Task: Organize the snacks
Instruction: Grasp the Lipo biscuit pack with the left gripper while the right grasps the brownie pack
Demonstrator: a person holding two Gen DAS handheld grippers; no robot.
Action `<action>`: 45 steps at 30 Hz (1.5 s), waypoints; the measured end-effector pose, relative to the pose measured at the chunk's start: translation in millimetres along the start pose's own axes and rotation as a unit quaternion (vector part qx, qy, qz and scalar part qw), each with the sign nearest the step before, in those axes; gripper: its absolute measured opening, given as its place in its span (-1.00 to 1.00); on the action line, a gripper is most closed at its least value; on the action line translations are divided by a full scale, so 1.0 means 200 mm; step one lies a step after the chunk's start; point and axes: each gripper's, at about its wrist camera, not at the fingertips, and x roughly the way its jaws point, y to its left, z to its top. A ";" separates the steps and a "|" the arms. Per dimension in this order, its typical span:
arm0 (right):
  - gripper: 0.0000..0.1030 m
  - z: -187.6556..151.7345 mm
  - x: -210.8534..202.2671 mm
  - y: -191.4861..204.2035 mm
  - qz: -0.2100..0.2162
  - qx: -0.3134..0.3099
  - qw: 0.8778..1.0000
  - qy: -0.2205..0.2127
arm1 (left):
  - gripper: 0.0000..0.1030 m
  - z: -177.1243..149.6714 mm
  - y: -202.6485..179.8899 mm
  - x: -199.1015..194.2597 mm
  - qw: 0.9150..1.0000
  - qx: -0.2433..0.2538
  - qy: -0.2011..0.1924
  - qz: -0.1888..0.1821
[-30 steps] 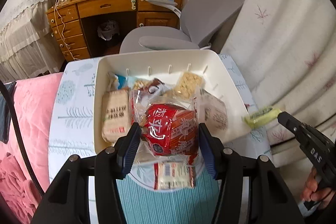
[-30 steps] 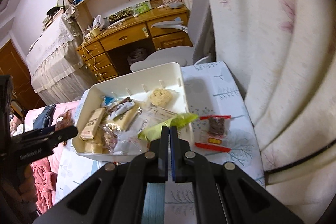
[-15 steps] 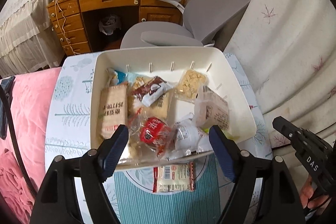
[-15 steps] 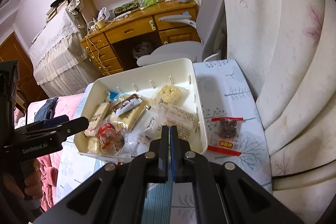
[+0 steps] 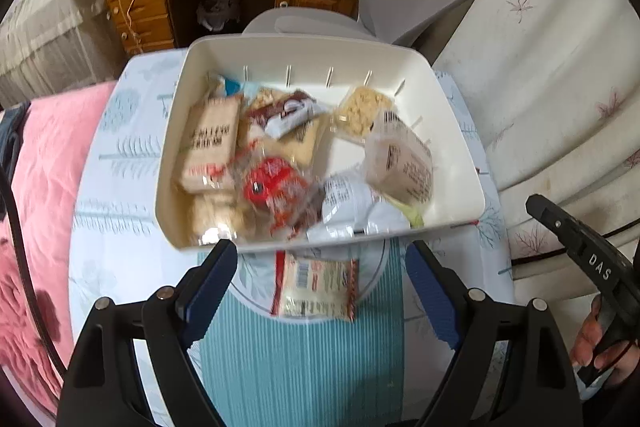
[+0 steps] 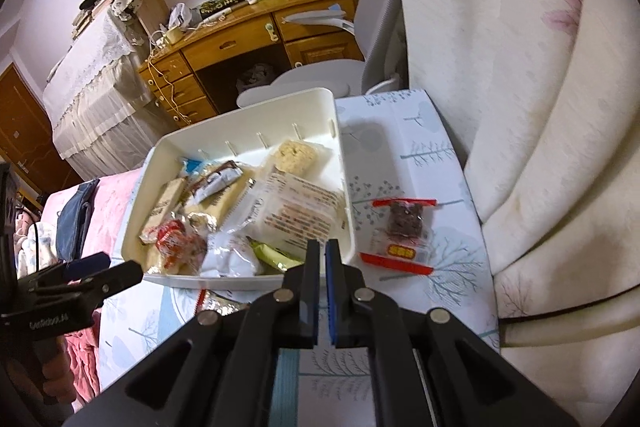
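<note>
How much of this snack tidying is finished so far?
Mostly done: the white bin already holds a pile of snacks, including a red packet. Nothing is in hand: the left gripper is open and the right gripper shut, empty. Left: one packet before the bin and a red-edged packet beside it.
</note>
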 end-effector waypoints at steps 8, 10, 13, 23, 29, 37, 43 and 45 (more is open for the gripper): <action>-0.40 -0.01 0.03 -0.13 -0.008 0.015 1.000 0.018 | 0.71 -0.13 -0.04 0.09 0.999 -0.024 0.030 0.007; -0.29 -0.01 0.05 -0.17 -0.009 0.022 0.999 0.027 | 0.74 -0.16 -0.05 0.12 0.999 -0.032 0.040 0.005; -0.17 0.00 0.10 -0.24 -0.008 0.040 0.999 0.036 | 0.74 -0.21 -0.06 0.17 0.998 -0.040 0.053 0.009; -0.05 -0.01 0.30 -0.43 0.000 0.088 0.994 0.073 | 0.75 -0.31 -0.05 0.36 0.995 -0.079 0.054 0.037; -0.05 0.00 0.45 -0.49 -0.005 0.088 0.993 0.074 | 0.75 -0.34 -0.03 0.47 0.993 -0.106 0.039 0.031; -0.05 -0.01 0.63 -0.53 -0.014 0.075 0.995 0.070 | 0.75 -0.33 -0.02 0.59 0.991 -0.111 0.058 0.050; -0.05 0.01 0.69 -0.54 -0.014 0.062 0.996 0.058 | 0.75 -0.31 -0.04 0.65 0.991 -0.102 0.060 0.063; -0.05 0.01 0.71 -0.53 -0.010 0.055 0.997 0.057 | 0.75 -0.30 -0.06 0.66 0.991 -0.090 0.056 0.076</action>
